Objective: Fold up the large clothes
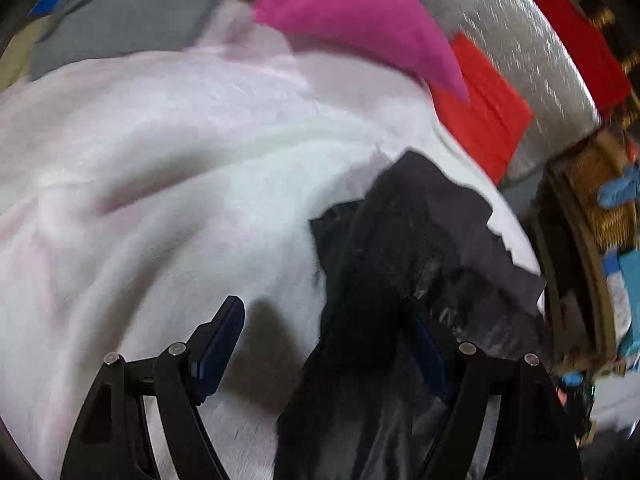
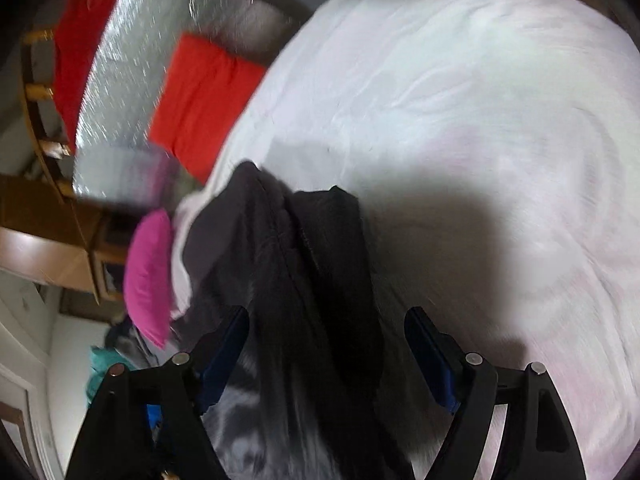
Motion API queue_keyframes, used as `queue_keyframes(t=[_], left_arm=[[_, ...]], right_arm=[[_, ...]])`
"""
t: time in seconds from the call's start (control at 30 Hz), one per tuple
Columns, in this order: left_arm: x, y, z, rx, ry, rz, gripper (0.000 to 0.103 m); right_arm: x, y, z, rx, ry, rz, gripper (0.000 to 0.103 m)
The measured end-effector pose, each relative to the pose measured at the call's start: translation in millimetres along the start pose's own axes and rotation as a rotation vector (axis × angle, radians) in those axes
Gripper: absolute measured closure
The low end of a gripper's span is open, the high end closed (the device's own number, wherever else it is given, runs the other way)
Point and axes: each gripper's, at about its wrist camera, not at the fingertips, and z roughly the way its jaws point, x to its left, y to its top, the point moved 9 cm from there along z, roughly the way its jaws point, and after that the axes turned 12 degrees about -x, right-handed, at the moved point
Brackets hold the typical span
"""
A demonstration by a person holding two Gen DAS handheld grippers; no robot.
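A dark grey-black garment (image 1: 420, 232) lies bunched in a long heap on the white bed sheet (image 1: 160, 160). My left gripper (image 1: 320, 304) hovers over its near end with the jaws wide apart. The cloth runs up between the fingers and hides part of the right one, while the left pad (image 1: 220, 344) stands clear over the sheet. In the right wrist view the same garment (image 2: 280, 240) runs up the middle, on the sheet (image 2: 460, 100). My right gripper (image 2: 328, 312) is open astride it, neither pad pressing on the cloth.
A pink pillow (image 1: 352, 12) and a red pillow (image 1: 488, 112) lie at the bed's edge beside a shiny silver mat (image 1: 520, 40). Grey cloth (image 1: 120, 12) lies at the far left. Wooden furniture (image 2: 40, 232) and a wicker basket (image 1: 592, 200) stand beyond the bed.
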Motion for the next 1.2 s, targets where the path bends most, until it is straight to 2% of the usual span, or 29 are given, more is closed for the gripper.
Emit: queue_keyframes(t=[0.1,0.17,0.27,0.3,0.33,0.37,0.4,0.43,0.47,0.57,0.63,0.67,0.7,0.73,0.83,0.9,0.93,1.0,1.1,1.2], left_arm=[[-12,-3,17,0.067,-0.078,0.011,0.023],[-15,-1,26,0.08,-0.118,-0.025,0.023],[-24,1,32,0.082,-0.189,-0.08,0.026],[-31,1,32,0.08,-0.21,-0.086,0.032],[-36,2,33,0.071,-0.203,-0.071,0.036],[-41,3,32,0.057,-0.182,-0.042,0.048],[-45,3,32,0.045,-0.16,-0.012,0.06],[-49,5,29,0.027,-0.148,0.004,0.064],[-52,8,25,0.009,-0.154,0.002,0.07],[-55,17,13,-0.056,-0.155,0.0,0.072],[-45,14,19,-0.044,-0.093,0.001,0.072],[-36,6,28,0.0,-0.054,-0.01,0.066],[-31,0,34,0.025,-0.032,-0.024,0.052],[-26,-3,37,0.039,-0.007,-0.039,0.046],[-28,-3,26,0.041,0.024,-0.047,0.045],[-35,-1,10,0.003,0.045,-0.005,0.045],[-40,2,-5,-0.044,0.053,0.024,0.045],[-52,5,-25,-0.115,0.075,0.059,0.039],[-70,0,-67,-0.23,0.061,0.135,0.029],[-82,-25,-101,-0.255,0.018,0.192,0.024]], right_arm=[[3,-8,24,0.074,0.01,0.008,0.018],[18,-8,34,0.08,0.056,-0.009,0.014],[28,-8,43,0.055,0.038,-0.056,0.015],[31,-7,43,0.047,0.036,-0.068,0.018],[34,-6,42,0.035,0.027,-0.079,0.034],[38,-4,42,0.028,0.027,-0.086,0.051],[44,-2,37,0.002,0.033,-0.102,0.055],[53,2,29,-0.035,0.038,-0.137,0.063],[60,4,21,-0.062,0.046,-0.164,0.068],[76,6,1,-0.13,0.078,-0.223,0.069],[60,5,10,-0.117,0.011,-0.214,0.069],[46,3,18,-0.099,-0.038,-0.2,0.068],[33,0,24,-0.076,-0.053,-0.169,0.064],[27,-1,26,-0.064,-0.052,-0.145,0.053],[21,4,6,-0.085,-0.052,-0.086,0.037],[25,7,-22,-0.144,-0.02,-0.083,0.032],[27,7,-36,-0.172,-0.009,-0.081,0.03],[31,6,-60,-0.212,0.023,-0.076,0.026],[35,-2,-95,-0.254,0.062,-0.079,0.025],[46,-29,-118,-0.248,0.132,-0.081,0.023]])
